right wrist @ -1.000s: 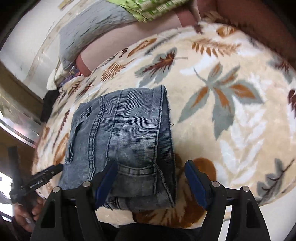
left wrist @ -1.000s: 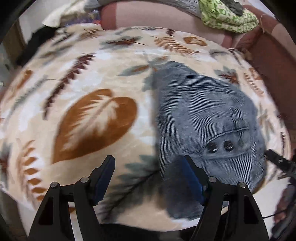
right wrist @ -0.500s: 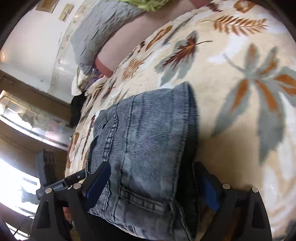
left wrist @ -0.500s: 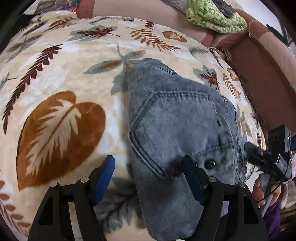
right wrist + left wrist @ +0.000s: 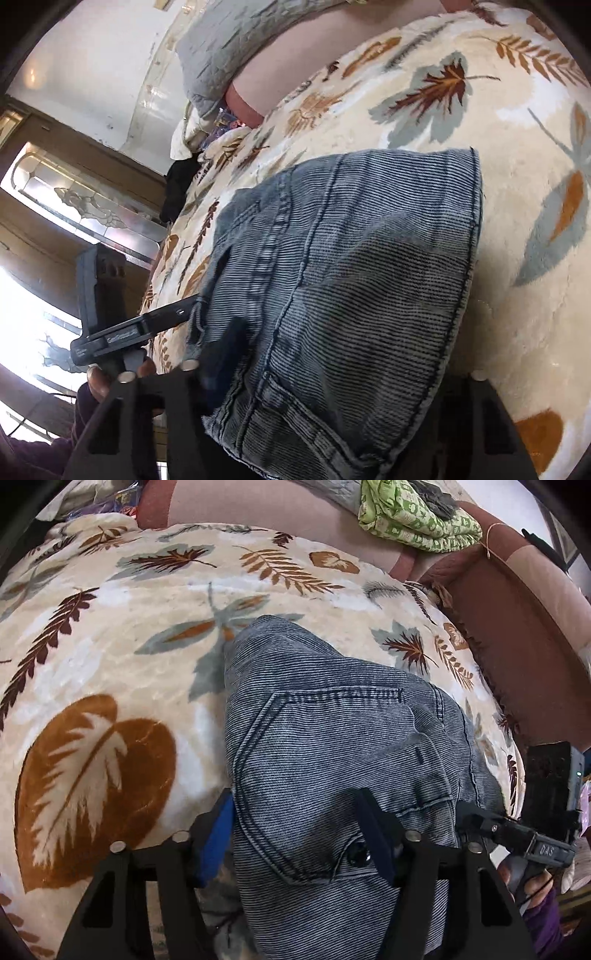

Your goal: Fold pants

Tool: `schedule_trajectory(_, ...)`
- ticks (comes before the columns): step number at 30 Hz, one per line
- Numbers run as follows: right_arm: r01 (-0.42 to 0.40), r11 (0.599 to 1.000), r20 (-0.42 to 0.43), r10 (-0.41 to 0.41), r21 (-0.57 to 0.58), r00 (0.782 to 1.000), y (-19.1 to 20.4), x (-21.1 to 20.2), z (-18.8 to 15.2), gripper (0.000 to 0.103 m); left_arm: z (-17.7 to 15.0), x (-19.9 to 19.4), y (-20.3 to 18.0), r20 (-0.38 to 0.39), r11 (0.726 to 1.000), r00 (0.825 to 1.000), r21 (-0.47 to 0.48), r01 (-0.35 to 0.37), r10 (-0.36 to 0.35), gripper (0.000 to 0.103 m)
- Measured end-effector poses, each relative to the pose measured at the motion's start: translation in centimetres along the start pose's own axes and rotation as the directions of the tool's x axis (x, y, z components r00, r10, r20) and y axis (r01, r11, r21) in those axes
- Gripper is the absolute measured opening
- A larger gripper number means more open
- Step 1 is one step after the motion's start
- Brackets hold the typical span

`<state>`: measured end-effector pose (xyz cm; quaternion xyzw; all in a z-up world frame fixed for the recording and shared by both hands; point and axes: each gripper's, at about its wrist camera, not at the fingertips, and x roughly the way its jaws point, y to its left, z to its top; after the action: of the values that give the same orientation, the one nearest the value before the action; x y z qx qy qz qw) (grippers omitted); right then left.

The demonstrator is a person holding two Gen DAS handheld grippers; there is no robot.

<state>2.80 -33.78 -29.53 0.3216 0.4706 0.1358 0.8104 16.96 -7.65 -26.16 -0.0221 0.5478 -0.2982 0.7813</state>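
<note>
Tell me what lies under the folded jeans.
The folded jeans rest on a cream leaf-print blanket that shows all around them. The blanket directly beneath is covered by denim, so anything else under there cannot be seen.

The pants are ribbed blue cloth, washed pale, with stitched seams and a glossy dark button. Under them the blanket is plush, fuzzy cloth. The gripper fingers look matt plastic.
</note>
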Motion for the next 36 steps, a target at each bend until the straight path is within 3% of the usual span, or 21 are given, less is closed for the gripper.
schedule_trajectory(3, 0.034, 0.998, 0.023, -0.033, -0.046, 0.999, 1.4, -0.5, 0.3, 0.053, 0.1, -0.6, 0.0, 0.016, 1.000, 1.000, -0.003, 0.010, -0.010, 0.040)
schedule_trajectory(6, 0.039, 0.994, 0.046, -0.034, -0.097, 0.998, 3.3, -1.2, 1.2, 0.051, 0.4, -1.4, 0.0, 0.025, 1.000, 1.000, -0.005, 0.014, -0.013, 0.034)
schedule_trajectory(11, 0.034, 0.980, 0.068, -0.021, -0.197, 0.997, 6.9, -1.0, 3.4, 0.046, 2.5, -4.3, -0.9, 0.107, 0.999, 0.994, 0.037, -0.011, 0.007, 0.034)
schedule_trajectory(15, 0.039, 0.962, 0.119, -0.007, -0.270, 0.993, 9.0, -0.1, 5.4, 0.046, 5.1, -7.5, 0.0, 0.215, 0.997, 0.975, 0.038, -0.061, 0.051, 0.034)
schedule_trajectory(19, 0.019, 0.982, 0.063, -0.008, -0.186, 0.998, 7.5, 2.4, 8.2, 0.051, 7.0, -7.3, 2.5, 0.213, 0.981, 0.959, -0.008, -0.192, 0.189, 0.034)
schedule_trajectory(20, 0.051, 0.984, 0.021, -0.048, -0.168, 0.999, 6.7, 3.7, 8.5, 0.057, 7.2, -6.6, 3.5, 0.198, 0.977, 0.956, -0.032, -0.212, 0.214, 0.034)
schedule_trajectory(21, 0.113, 0.983, -0.051, -0.122, -0.144, 0.991, 5.6, 5.5, 8.7, 0.071, 7.2, -4.9, 4.9, 0.135, 0.956, 0.947, -0.064, -0.285, 0.292, 0.034)
schedule_trajectory(22, 0.197, 0.975, -0.111, -0.208, -0.101, 0.972, 4.1, 7.1, 8.5, 0.072, 6.9, -3.9, 5.6, 0.088, 0.939, 0.936, -0.076, -0.334, 0.340, 0.034)
schedule_trajectory(23, 0.208, 0.976, -0.125, -0.214, -0.056, 0.969, 2.9, 7.5, 7.9, 0.073, 6.3, -3.1, 6.3, 0.053, 0.927, 0.928, -0.086, -0.365, 0.370, 0.034)
schedule_trajectory(25, 0.135, 0.991, -0.076, -0.136, -0.015, 0.988, 1.8, 5.8, 6.7, 0.076, 4.9, -2.7, 6.5, 0.057, 0.924, 0.924, -0.077, -0.374, 0.379, 0.034)
schedule_trajectory(27, 0.178, 0.984, -0.079, -0.179, -0.022, 0.981, 1.7, 4.3, 5.9, 0.076, 4.2, -3.3, 5.4, 0.095, 0.916, 0.911, -0.042, -0.399, 0.402, 0.034)
schedule_trajectory(30, 0.195, 0.980, -0.010, -0.195, -0.037, 0.981, 2.3, 0.8, 4.9, 0.077, 4.1, -5.0, 3.7, 0.176, 0.919, 0.905, -0.004, -0.393, 0.388, 0.041)
schedule_trajectory(32, 0.229, 0.969, 0.067, -0.223, -0.093, 0.973, 4.2, -1.3, 4.5, 0.077, 4.1, -5.6, 2.5, 0.211, 0.915, 0.897, 0.027, -0.401, 0.387, 0.055)
schedule_trajectory(36, 0.314, 0.913, 0.188, -0.271, -0.260, 0.944, 8.6, -3.0, 3.2, 0.076, 3.6, -3.9, 1.7, 0.176, 0.896, 0.890, 0.078, -0.438, 0.420, 0.055)
